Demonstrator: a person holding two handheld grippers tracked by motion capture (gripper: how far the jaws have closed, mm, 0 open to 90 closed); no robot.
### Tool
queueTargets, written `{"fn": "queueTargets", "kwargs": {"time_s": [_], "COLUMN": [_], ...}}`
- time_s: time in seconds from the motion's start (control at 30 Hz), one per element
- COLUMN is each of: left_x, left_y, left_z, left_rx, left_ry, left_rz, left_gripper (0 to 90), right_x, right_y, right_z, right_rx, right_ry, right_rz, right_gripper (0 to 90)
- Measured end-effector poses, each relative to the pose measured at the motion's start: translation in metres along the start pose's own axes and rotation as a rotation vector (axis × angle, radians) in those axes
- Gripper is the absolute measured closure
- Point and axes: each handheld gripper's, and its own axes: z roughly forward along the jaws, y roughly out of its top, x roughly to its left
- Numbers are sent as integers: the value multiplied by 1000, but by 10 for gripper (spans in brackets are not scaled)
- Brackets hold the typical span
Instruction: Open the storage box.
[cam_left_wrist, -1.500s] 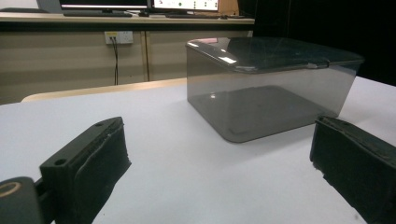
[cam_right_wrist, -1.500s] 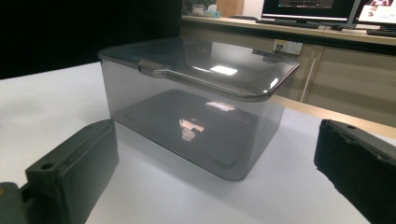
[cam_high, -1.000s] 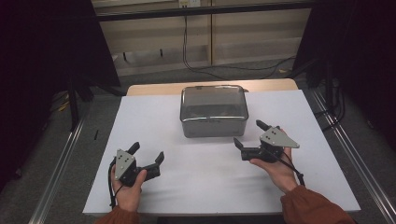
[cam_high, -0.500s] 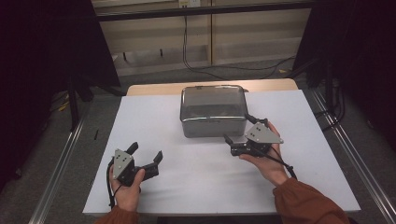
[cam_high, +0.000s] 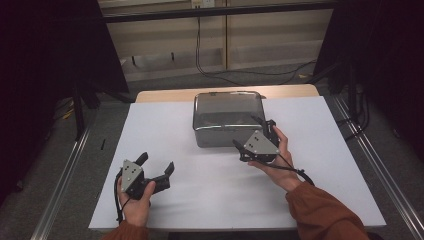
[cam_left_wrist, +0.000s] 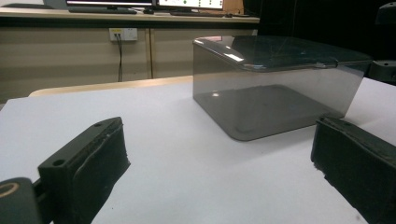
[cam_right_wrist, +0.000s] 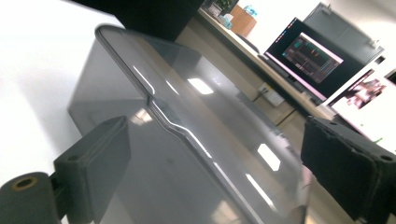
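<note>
A smoky grey see-through box (cam_high: 227, 117) with its lid on stands at the back middle of the white table (cam_high: 165, 125). My right gripper (cam_high: 246, 131) is at the box's front right corner, held in a hand. Its jaws have just been closing a little but stand wide and are open. In the right gripper view the lid's edge (cam_right_wrist: 187, 140) runs across the gap between the jaws, and the pads (cam_right_wrist: 107, 163) do not touch it. My left gripper (cam_high: 156, 162) rests low at the front left, open and empty, pointing toward the box (cam_left_wrist: 275, 88).
A wooden desk edge (cam_high: 165, 95) shows behind the white table. Metal rails (cam_high: 65, 175) run along both sides on the floor, with cables (cam_high: 210, 65) beyond. Lit monitors (cam_right_wrist: 313, 53) stand on a counter behind the box.
My right gripper has moved left and toward the box, from the open table to its front right corner. The left gripper has stayed where it was.
</note>
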Motion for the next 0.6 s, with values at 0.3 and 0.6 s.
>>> {"fn": "queueTargets", "kwargs": {"time_s": [0.3,0.6], "left_x": [0,0], "left_y": [0,0], "left_z": [0,0], "left_rx": [-1,-2], "left_ry": [-5,-7], "left_rz": [-2,-3], "left_gripper": [33,33], "right_x": [9,21], "right_y": [4,7], "right_z": [7,14], "right_rx": [48,65], "right_ry": [-49,-84], "right_rz": [-173,-419], "right_gripper": [106,232]}}
